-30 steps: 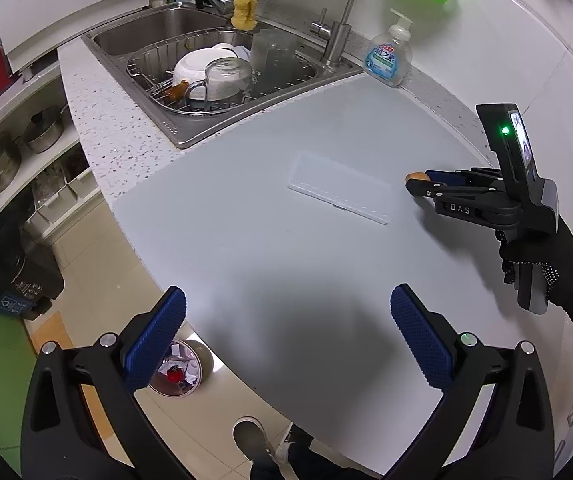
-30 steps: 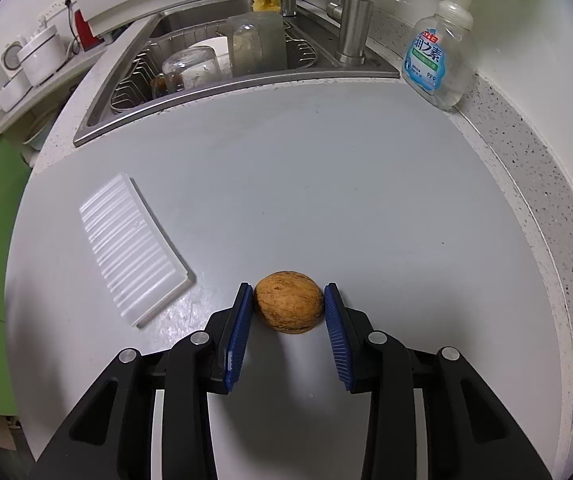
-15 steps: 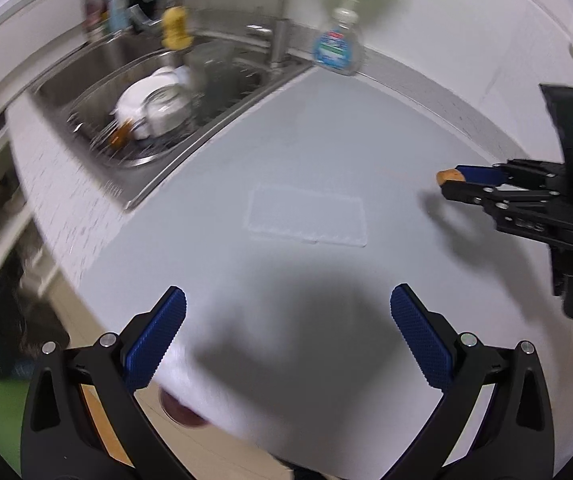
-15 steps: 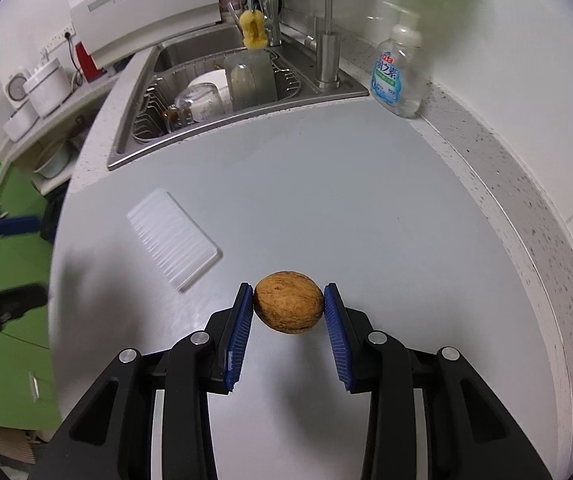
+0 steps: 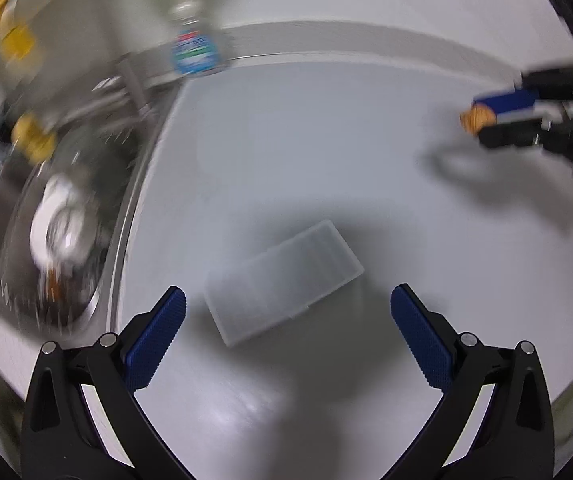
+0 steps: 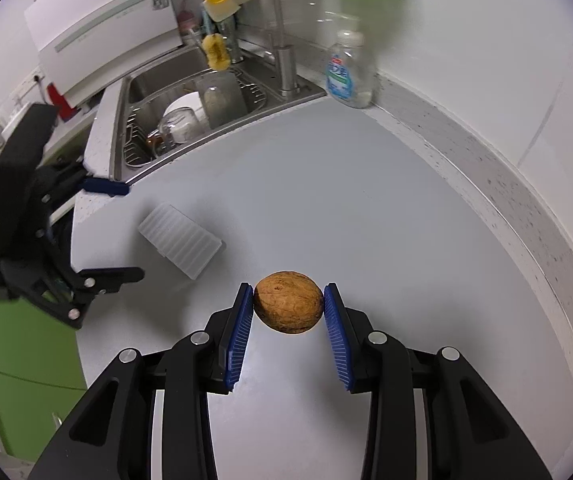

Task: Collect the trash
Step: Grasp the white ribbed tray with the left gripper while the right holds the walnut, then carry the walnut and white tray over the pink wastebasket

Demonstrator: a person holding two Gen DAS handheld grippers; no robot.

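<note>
A brown walnut hangs above the grey counter, pinched between the blue pads of my right gripper, which is shut on it. In the blurred left wrist view that same walnut shows at the far right, held by the right gripper. A clear ribbed plastic lid lies flat on the counter just ahead of my left gripper, whose jaws stand wide open and empty. From the right wrist, the lid lies left of centre, with the left gripper beside it.
A steel sink full of dishes sits at the back left, with a tap and a soap bottle behind it. The wall runs along the counter's right edge. Green cabinet fronts and the counter's front edge lie to the left.
My right gripper has lifted the walnut off the counter. My left gripper has rolled and swung in over the counter, so the clear lid now lies close between its open jaws.
</note>
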